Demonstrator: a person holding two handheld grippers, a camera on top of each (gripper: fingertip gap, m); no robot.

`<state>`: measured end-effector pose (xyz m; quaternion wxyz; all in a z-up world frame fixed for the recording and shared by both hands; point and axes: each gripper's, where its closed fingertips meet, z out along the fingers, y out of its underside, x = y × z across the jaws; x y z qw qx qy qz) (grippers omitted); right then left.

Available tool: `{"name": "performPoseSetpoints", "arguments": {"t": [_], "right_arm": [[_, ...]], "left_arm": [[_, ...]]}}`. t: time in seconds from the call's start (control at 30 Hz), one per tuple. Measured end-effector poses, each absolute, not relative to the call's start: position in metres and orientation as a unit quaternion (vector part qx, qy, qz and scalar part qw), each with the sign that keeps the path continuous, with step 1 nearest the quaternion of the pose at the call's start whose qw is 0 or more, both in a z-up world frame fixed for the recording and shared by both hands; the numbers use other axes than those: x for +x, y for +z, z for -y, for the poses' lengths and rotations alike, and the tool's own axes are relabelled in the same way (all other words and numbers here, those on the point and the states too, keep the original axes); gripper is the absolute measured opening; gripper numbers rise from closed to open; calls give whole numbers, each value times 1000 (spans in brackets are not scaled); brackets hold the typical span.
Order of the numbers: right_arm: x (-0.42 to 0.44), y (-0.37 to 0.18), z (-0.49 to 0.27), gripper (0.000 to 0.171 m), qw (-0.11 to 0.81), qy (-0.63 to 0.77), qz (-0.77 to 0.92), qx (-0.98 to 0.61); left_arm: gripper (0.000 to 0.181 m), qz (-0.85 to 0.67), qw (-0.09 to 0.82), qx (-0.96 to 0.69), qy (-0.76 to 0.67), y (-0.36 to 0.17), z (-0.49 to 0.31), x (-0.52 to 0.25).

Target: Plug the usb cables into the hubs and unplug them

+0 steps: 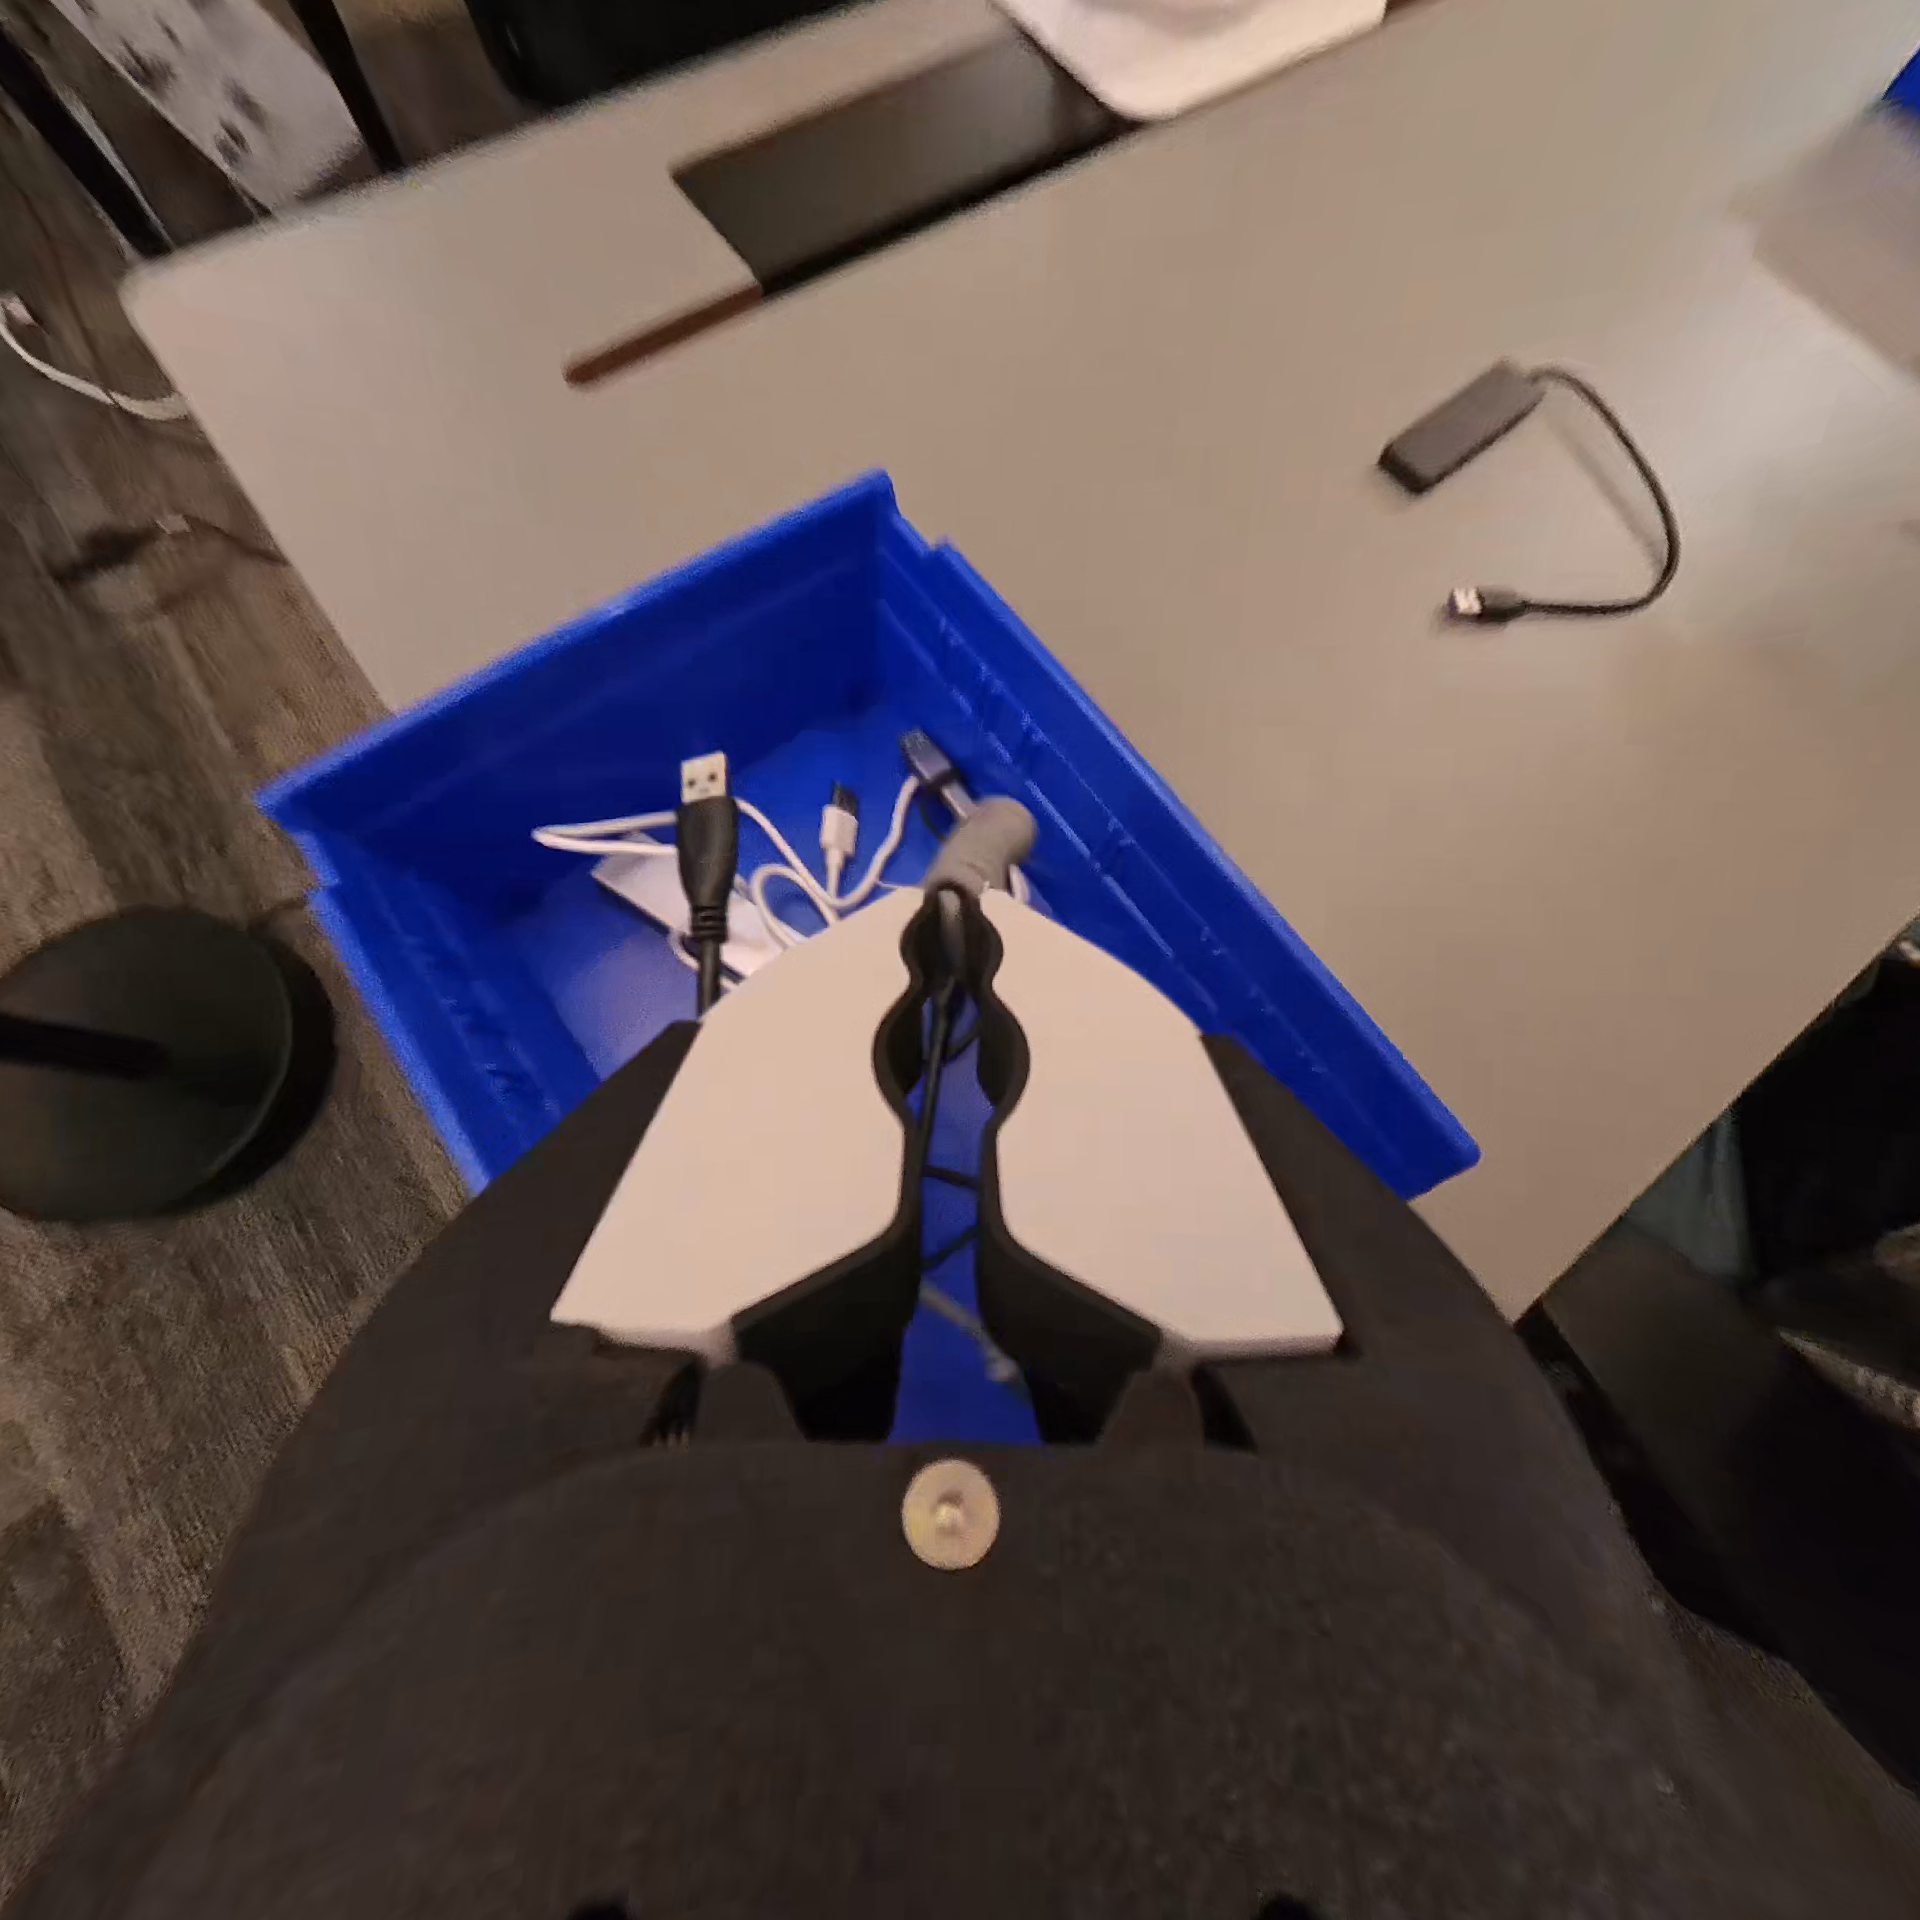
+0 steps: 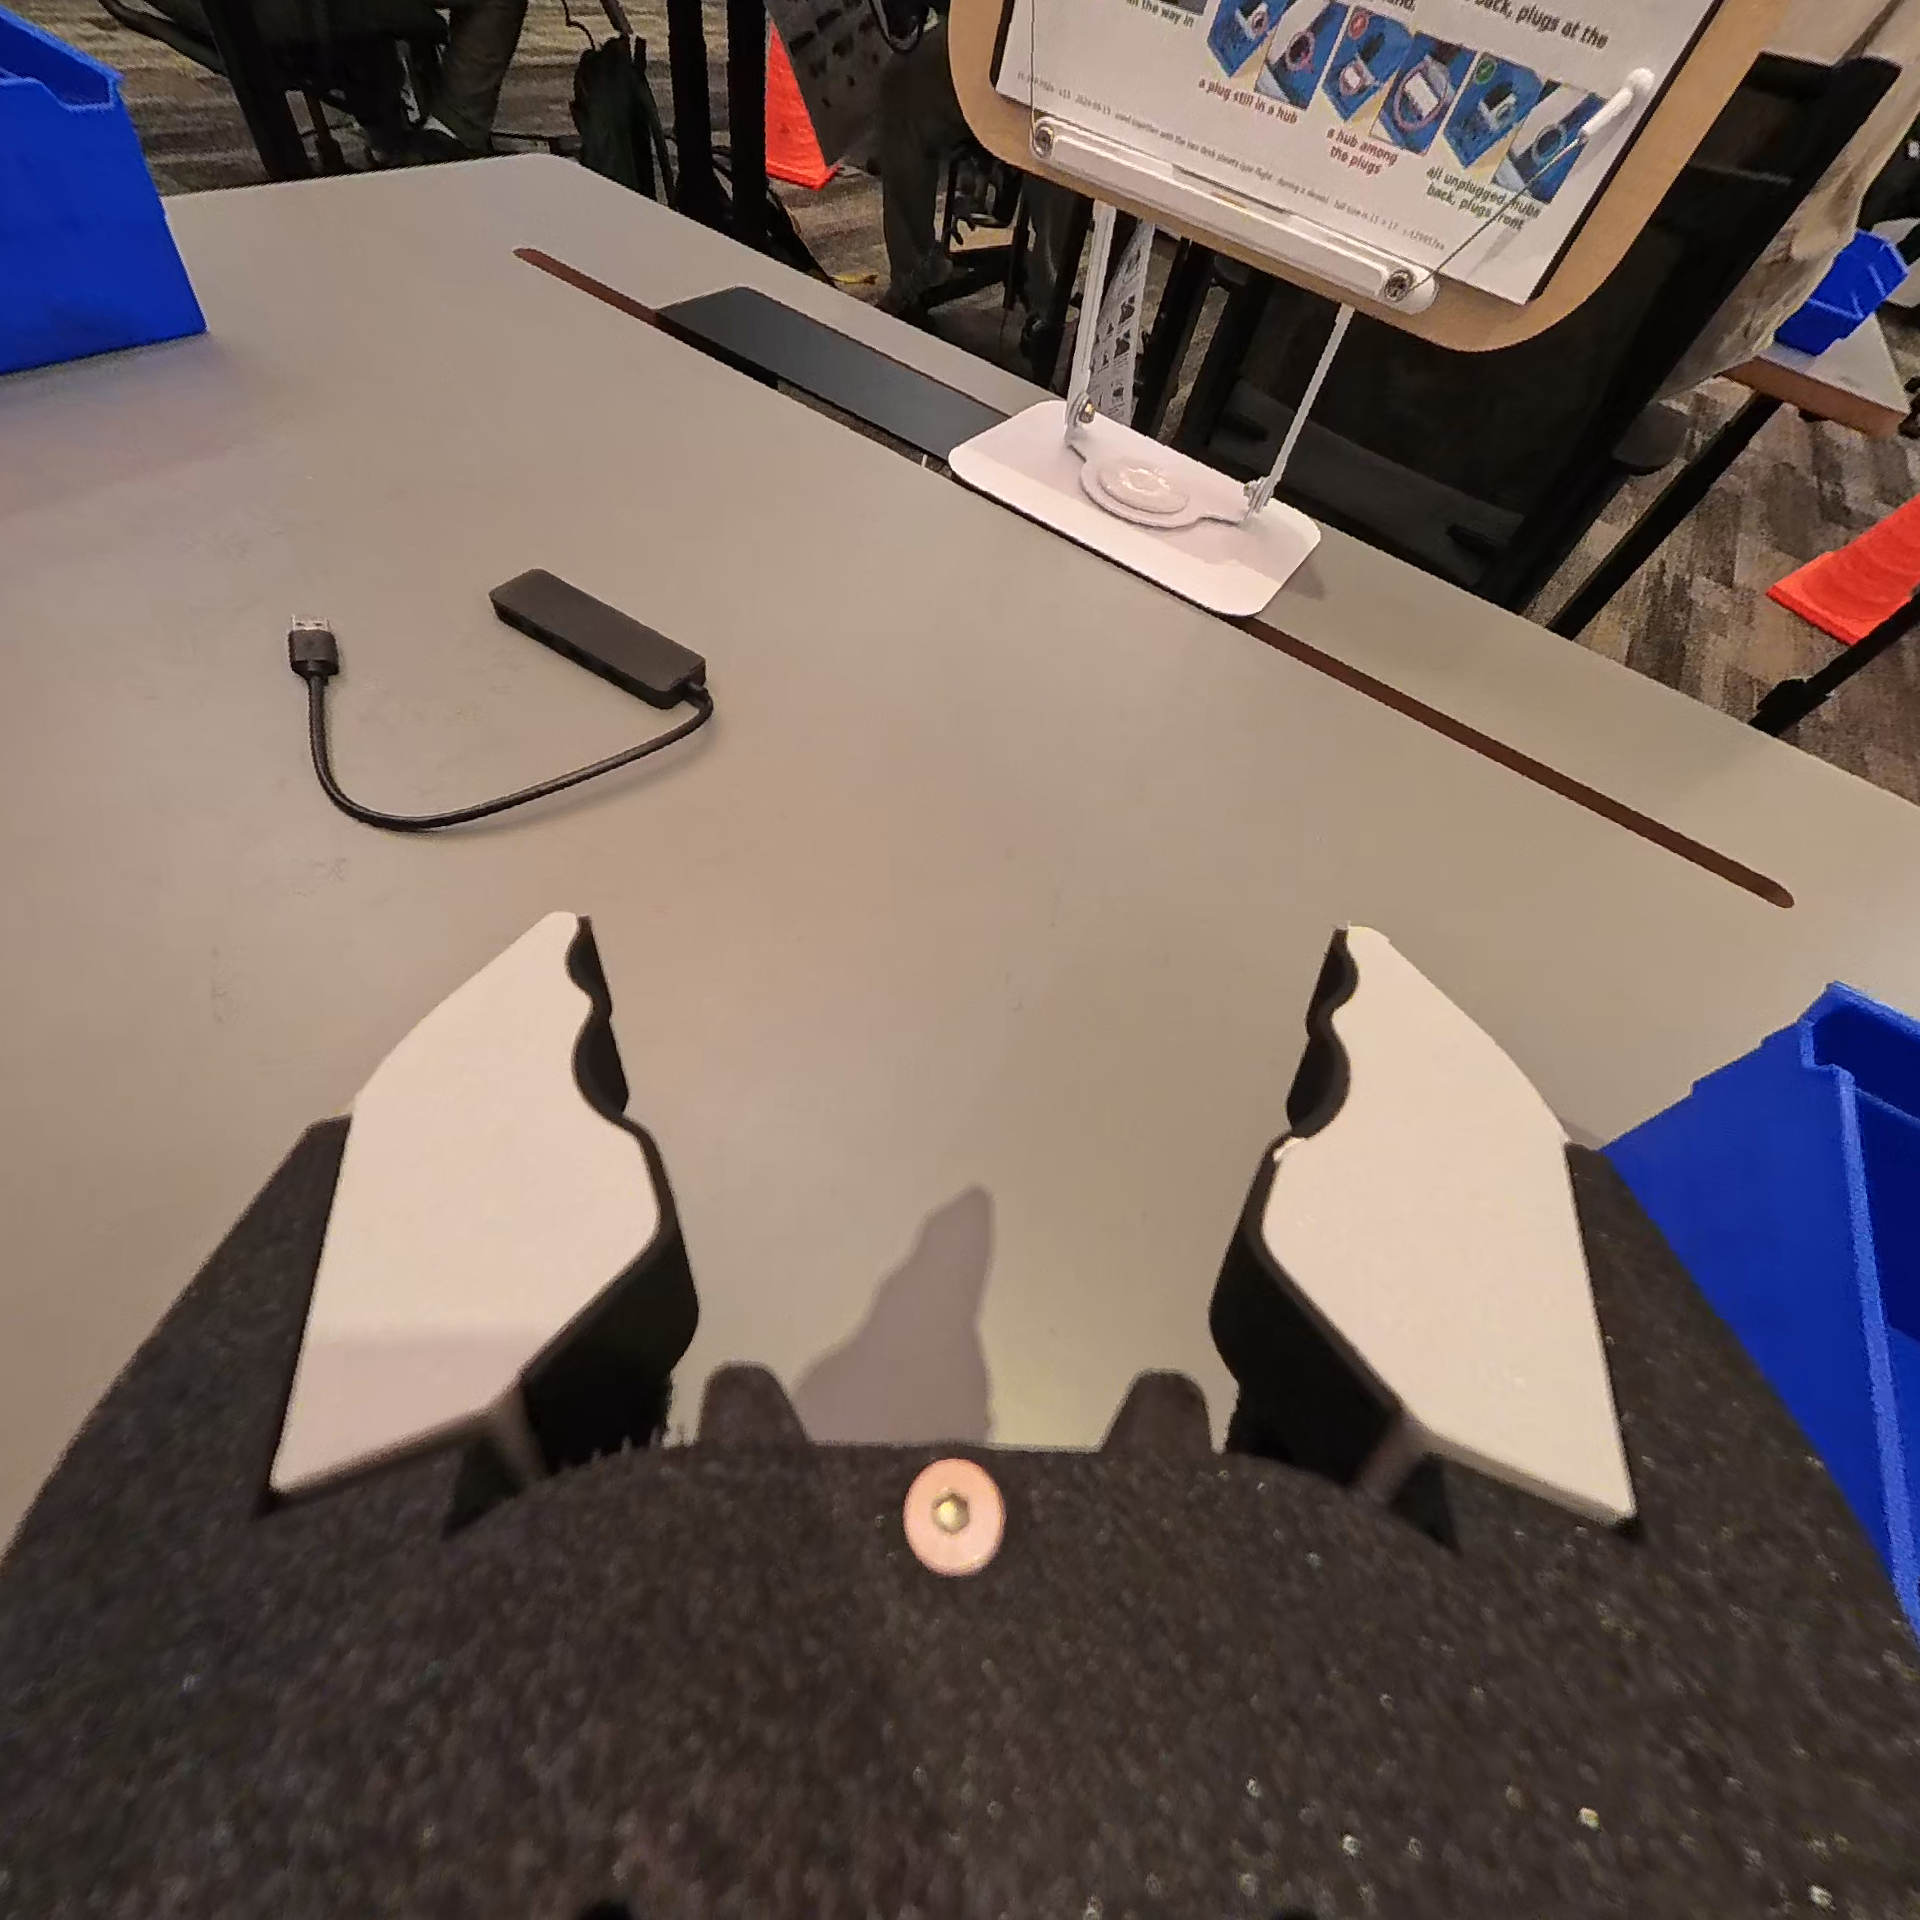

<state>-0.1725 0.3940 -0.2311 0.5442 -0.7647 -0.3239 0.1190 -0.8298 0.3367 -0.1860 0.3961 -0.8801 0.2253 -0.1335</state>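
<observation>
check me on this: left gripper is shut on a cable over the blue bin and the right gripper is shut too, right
Not quite. The right gripper is open, its fingers wide apart over the bare table, as the right wrist view shows. The left gripper is indeed shut on a cable over the blue bin.

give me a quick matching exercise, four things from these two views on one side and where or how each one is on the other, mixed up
Things
1. left gripper
2. right gripper
3. black hub
4. white cable

States
A. lying on the grey table, nothing plugged into it
B. open, nothing between its fingers
C. closed on a dark cable with a grey end, over the blue bin
D. lying loose inside the blue bin

Pairs: 1-C, 2-B, 3-A, 4-D
</observation>
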Motion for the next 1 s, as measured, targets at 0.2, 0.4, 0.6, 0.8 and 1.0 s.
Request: {"name": "performPoseSetpoints", "arguments": {"t": [0.2,0.4,0.6,0.8,1.0], "right_arm": [[-178,-233,-393,125,541,120,329,-765],[-174,-234,-394,126,540,118,325,-767],[-176,-239,-396,126,537,123,326,-769],[-179,-243,-397,126,534,127,329,-768],[-175,-243,-396,126,533,124,329,-770]], "left_arm": [[4,-253,250,-914,-195,-245,-323,-801],[8,-240,279,-910,-193,-225,-329,-810],[19,-207,280,-936,-56,-219,-330,-852],[17,-201,200,-959,-2,-263,-310,-862],[13,-297,107,-948,36,-308,-290,-875]]}}
